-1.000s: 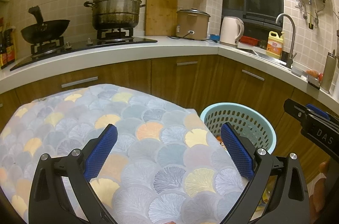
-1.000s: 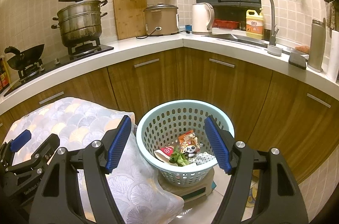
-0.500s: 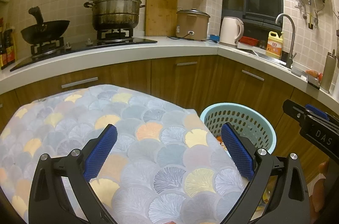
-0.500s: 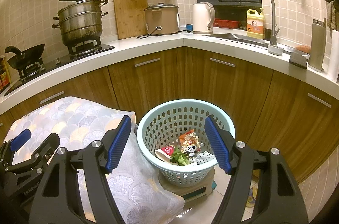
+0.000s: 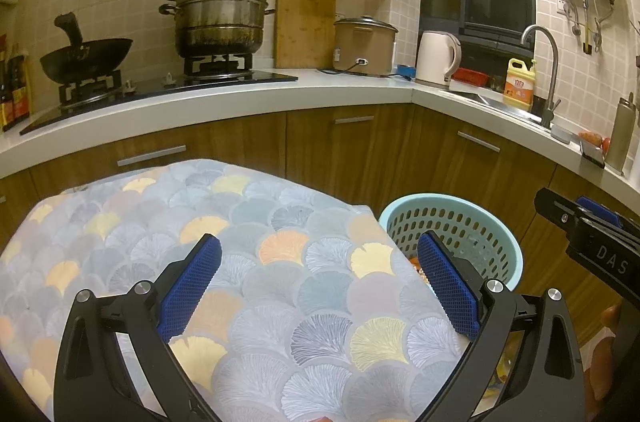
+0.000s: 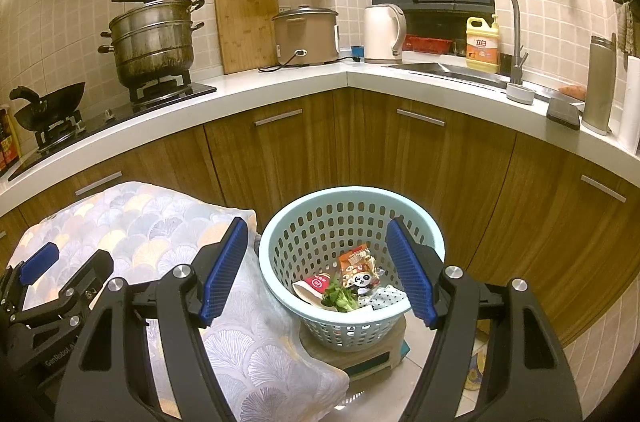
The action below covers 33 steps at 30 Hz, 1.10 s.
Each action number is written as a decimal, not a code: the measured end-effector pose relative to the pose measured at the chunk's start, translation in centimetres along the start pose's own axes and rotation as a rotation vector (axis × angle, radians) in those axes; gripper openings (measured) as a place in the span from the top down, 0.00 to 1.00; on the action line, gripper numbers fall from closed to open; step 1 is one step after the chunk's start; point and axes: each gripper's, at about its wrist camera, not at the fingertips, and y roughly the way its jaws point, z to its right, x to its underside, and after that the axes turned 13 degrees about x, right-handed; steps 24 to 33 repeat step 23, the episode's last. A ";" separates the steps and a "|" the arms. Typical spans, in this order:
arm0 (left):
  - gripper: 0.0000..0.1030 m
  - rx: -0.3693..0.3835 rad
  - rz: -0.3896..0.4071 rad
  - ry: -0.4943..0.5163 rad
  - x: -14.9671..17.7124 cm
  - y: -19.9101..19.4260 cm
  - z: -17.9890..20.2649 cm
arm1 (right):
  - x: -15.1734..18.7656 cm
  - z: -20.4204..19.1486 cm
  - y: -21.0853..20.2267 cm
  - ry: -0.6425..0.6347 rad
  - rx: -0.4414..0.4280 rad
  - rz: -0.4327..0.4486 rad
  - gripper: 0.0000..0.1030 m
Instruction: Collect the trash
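Spread wide and gripping nothing: left gripper (image 5: 318, 280) above the fan-patterned cloth (image 5: 256, 246), right gripper (image 6: 318, 270) above the pale blue basket (image 6: 280, 242) just off the cloth's right edge. Seen only from the right wrist: trash (image 6: 352, 282) on the basket's floor, namely snack wrappers, a red-printed paper cup and green leaves. From the left wrist, merely the basket's rim and perforated wall.
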 end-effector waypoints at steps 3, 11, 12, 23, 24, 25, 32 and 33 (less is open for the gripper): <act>0.08 -0.005 0.003 0.003 0.0 0.0 0.1 | 0.1 -0.1 0.1 -0.004 0.001 -0.002 0.34; 0.08 -0.044 0.029 0.024 -0.1 -0.5 0.1 | 0.2 0.0 0.2 -0.004 -0.004 -0.006 0.34; 0.08 -0.047 0.032 0.029 -0.1 -0.5 0.1 | 0.2 0.0 0.2 -0.005 -0.003 -0.005 0.34; 0.08 -0.014 0.004 -0.016 0.0 -0.1 -0.5 | 0.2 -0.1 0.2 -0.006 -0.006 -0.006 0.34; 0.08 -0.014 0.004 -0.016 0.0 -0.1 -0.5 | 0.2 -0.1 0.2 -0.006 -0.006 -0.006 0.34; 0.08 -0.014 0.004 -0.016 0.0 -0.1 -0.5 | 0.2 -0.1 0.2 -0.006 -0.006 -0.006 0.34; 0.08 -0.014 0.004 -0.016 0.0 -0.1 -0.5 | 0.2 -0.1 0.2 -0.006 -0.006 -0.006 0.34; 0.08 -0.014 0.004 -0.016 0.0 -0.1 -0.5 | 0.2 -0.1 0.2 -0.006 -0.006 -0.006 0.34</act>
